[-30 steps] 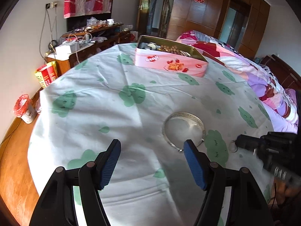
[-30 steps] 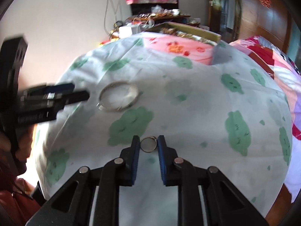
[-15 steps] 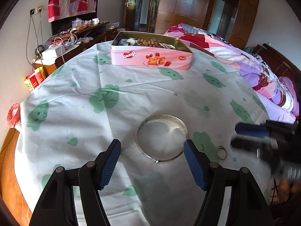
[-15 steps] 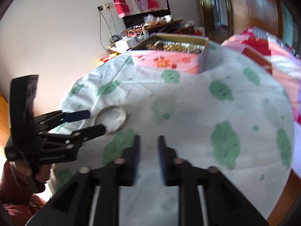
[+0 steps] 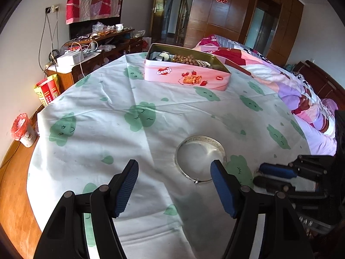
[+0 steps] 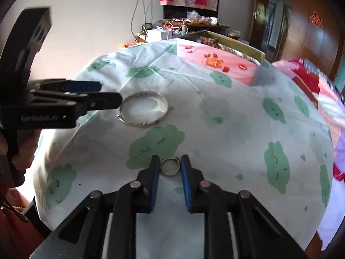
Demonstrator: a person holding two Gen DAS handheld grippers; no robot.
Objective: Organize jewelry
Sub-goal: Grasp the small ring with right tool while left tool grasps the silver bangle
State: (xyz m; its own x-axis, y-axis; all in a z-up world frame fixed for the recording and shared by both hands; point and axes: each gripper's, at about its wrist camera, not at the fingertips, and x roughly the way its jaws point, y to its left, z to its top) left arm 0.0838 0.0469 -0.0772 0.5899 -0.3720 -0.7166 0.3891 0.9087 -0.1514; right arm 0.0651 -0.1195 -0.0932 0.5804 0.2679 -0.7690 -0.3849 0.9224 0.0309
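Note:
A silver bangle (image 5: 201, 158) lies flat on the white cloth with green clouds; it also shows in the right wrist view (image 6: 143, 110). My left gripper (image 5: 174, 185) is open, just short of the bangle, its right finger by the bangle's right rim. A small silver ring (image 6: 170, 166) lies on the cloth between the fingers of my right gripper (image 6: 170, 166), whose jaws stand narrowly apart around it, seemingly without gripping. The right gripper shows at the right in the left wrist view (image 5: 273, 176). A pink tin (image 5: 186, 74) holding beads and jewelry stands at the far side.
The round table's cloth (image 5: 107, 129) drops off at the left edge. A bed with a pink quilt (image 5: 291, 82) lies to the right. A cluttered sideboard (image 5: 90, 51) stands at the back left, and a small bin with a red bag (image 5: 22, 127) is on the floor.
My right gripper lifted away from the ring half a second ago and has come back down around it. My left gripper swung right, then back left; the bangle has not moved.

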